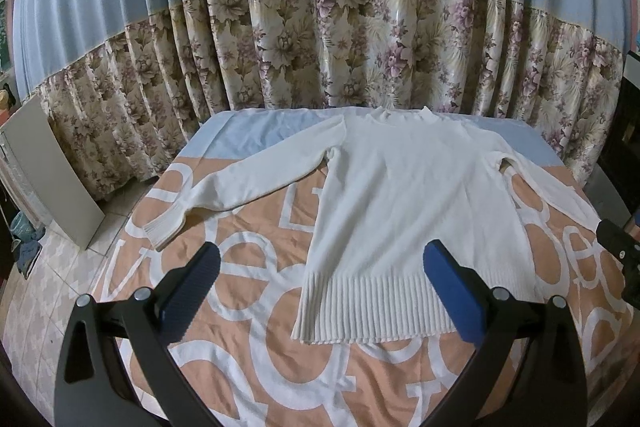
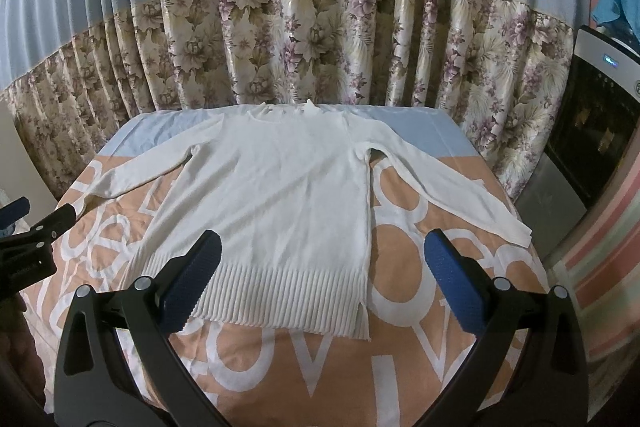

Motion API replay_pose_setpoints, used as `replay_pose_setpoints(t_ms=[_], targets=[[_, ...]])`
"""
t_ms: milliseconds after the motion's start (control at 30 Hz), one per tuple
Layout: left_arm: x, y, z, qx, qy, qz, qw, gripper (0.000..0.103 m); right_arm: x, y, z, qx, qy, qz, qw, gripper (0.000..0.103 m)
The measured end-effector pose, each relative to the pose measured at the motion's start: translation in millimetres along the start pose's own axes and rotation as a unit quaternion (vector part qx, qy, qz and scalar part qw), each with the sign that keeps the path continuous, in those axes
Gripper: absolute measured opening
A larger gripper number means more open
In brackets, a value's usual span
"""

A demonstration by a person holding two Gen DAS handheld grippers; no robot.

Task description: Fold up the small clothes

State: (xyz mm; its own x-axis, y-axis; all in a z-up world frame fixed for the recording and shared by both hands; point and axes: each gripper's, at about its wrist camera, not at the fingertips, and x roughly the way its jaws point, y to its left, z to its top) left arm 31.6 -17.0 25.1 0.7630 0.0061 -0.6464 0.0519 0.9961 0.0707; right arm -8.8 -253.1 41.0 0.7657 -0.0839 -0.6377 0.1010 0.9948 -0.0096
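Note:
A white knit sweater (image 1: 404, 195) (image 2: 276, 187) lies flat and face up on the bed, collar at the far end, ribbed hem nearest me. Both sleeves are spread outward: the left sleeve (image 1: 240, 187) and the right sleeve (image 2: 452, 195). My left gripper (image 1: 320, 267) hovers open above the hem's left part, nothing between its blue pads. My right gripper (image 2: 322, 263) is open too, above the hem's right part. Each gripper shows at the edge of the other's view: the right one (image 1: 620, 251), the left one (image 2: 32, 227).
The bed cover (image 1: 248, 315) is peach with large white letters and a pale blue band at the far end. A blue and floral curtain (image 1: 320, 47) hangs behind. A white board (image 1: 60, 179) leans at left on a tiled floor. A dark appliance (image 2: 600, 115) stands at right.

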Motion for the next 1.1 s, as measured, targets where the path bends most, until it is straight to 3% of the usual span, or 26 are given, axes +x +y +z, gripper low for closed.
replay_pose_setpoints(t_ms=[1100], targets=[[16.0, 6.5, -0.1, -0.001, 0.009, 0.004, 1.0000, 0.102, 19.0, -10.1, 7.8, 0.004, 0.009, -0.006, 1.000, 0.100]])
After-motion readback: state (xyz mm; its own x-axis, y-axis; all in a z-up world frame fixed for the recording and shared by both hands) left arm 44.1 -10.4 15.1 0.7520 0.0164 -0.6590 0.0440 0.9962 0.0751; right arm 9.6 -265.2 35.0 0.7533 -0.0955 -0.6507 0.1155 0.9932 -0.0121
